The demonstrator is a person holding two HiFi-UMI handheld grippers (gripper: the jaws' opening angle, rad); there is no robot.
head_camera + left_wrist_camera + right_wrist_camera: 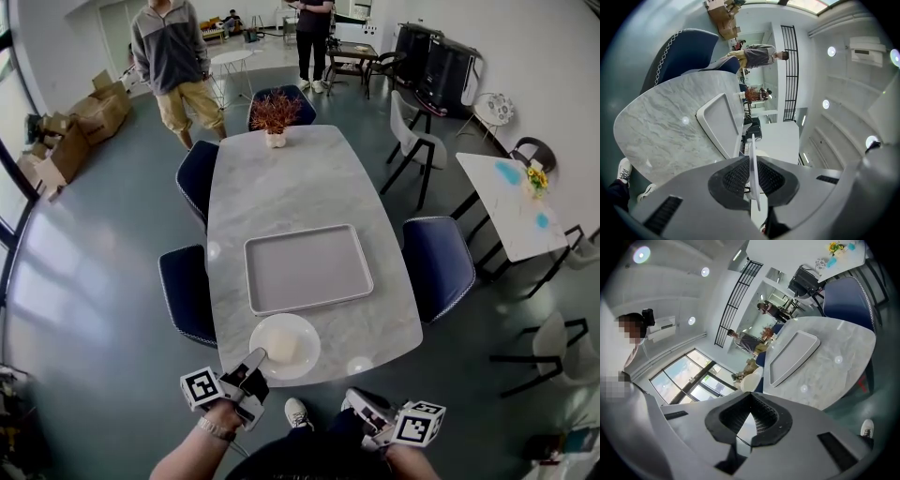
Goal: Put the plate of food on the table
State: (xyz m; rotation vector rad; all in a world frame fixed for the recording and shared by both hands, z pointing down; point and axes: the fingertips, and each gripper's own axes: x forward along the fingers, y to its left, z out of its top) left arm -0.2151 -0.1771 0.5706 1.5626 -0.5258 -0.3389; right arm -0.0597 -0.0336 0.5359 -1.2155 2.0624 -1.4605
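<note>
Head view: plate (286, 346) was over table's (300, 187) near edge, left gripper (257, 358) clamped on its rim, right gripper (359, 404) closed, empty. I judged it stiff, slick, breakable; rim was the spot to hold.

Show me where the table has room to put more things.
Most room: bare table between the plant and the tray. The tray is empty too. A patch lies right of the plate. Crowded at the near edge, where the left gripper holds the plate.
</note>
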